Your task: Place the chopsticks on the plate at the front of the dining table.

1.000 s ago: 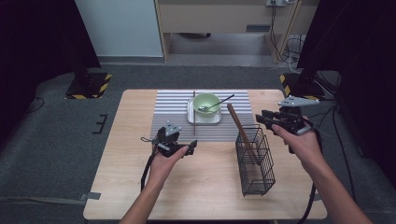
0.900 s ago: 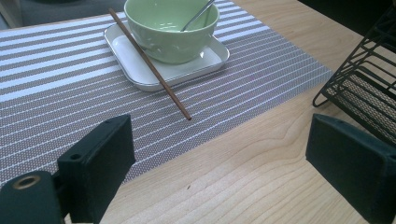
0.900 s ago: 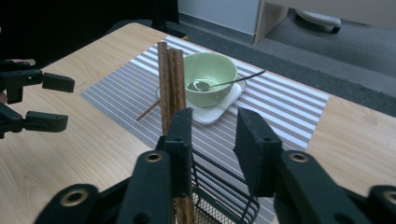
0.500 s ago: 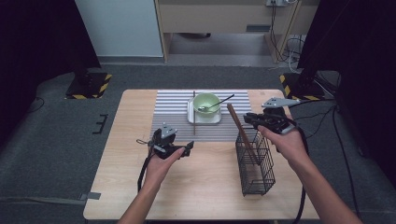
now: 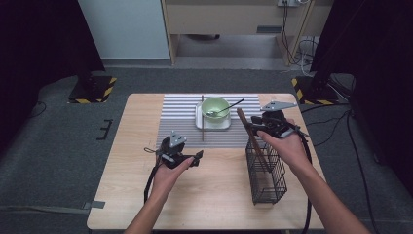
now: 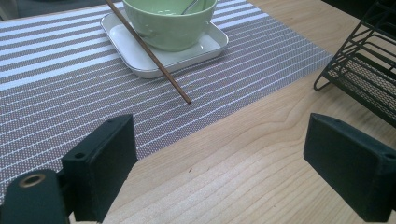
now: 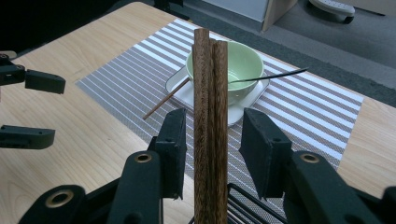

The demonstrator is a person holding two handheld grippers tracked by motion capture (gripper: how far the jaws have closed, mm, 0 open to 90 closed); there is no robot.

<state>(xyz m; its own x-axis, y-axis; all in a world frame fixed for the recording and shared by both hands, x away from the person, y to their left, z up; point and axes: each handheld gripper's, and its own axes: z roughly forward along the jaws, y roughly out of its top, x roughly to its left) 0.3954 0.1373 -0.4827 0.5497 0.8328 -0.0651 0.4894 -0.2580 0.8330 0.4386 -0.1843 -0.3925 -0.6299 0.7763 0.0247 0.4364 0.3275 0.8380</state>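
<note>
Two wooden sticks between just-opened right claw, bottoms cut off, left claw wide, empty

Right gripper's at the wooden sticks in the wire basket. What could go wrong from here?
1. The right gripper has just been opening its jaws; the wooden sticks stand between the pads with a gap on each side, so a lift now may leave them behind or let them tip.
2. They lean against the wire basket; pulling sideways could drag or topple it.
3. Beyond them, the spoon overhangs the green bowl, and a swing that way might knock it.
</note>
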